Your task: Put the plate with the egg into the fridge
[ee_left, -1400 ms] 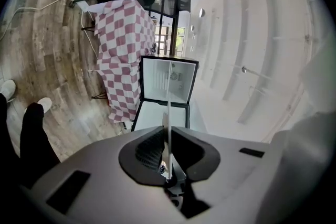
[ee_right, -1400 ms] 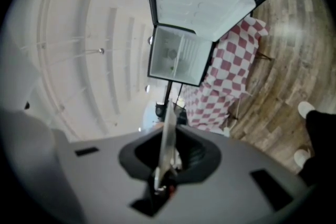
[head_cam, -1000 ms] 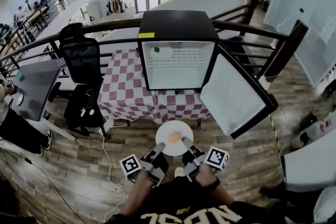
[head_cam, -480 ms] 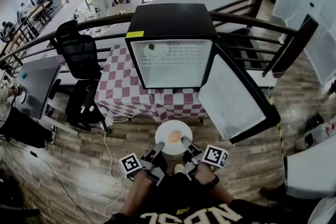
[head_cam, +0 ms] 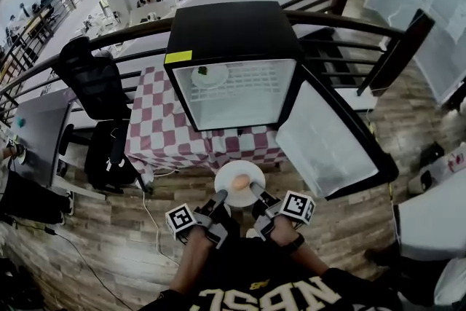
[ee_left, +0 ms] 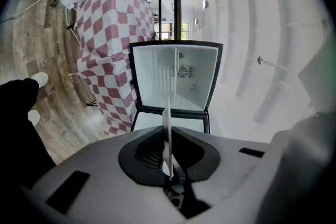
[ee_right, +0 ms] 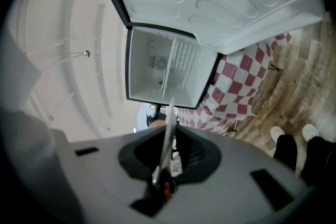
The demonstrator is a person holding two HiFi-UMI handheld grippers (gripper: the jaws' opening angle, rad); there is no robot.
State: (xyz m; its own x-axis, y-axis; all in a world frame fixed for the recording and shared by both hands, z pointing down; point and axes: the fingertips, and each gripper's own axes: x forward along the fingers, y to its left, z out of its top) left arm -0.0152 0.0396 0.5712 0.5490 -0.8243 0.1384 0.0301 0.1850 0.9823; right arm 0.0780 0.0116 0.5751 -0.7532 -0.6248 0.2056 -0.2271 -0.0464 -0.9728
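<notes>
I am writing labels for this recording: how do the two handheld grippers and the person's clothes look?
Both the left gripper and the right gripper have grey bodies with black jaw recesses. Each carries a white cube with black square markers. The person wears a black shirt with pale lettering.

Open fridge (head_cam: 231, 29) ahead, door (head_cam: 329, 136) rightward.

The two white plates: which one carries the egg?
The plate that the left gripper and right gripper hold by its rim, before the open fridge, carries the egg. The other plate lies on the fridge's shelf with a small green thing.
</notes>
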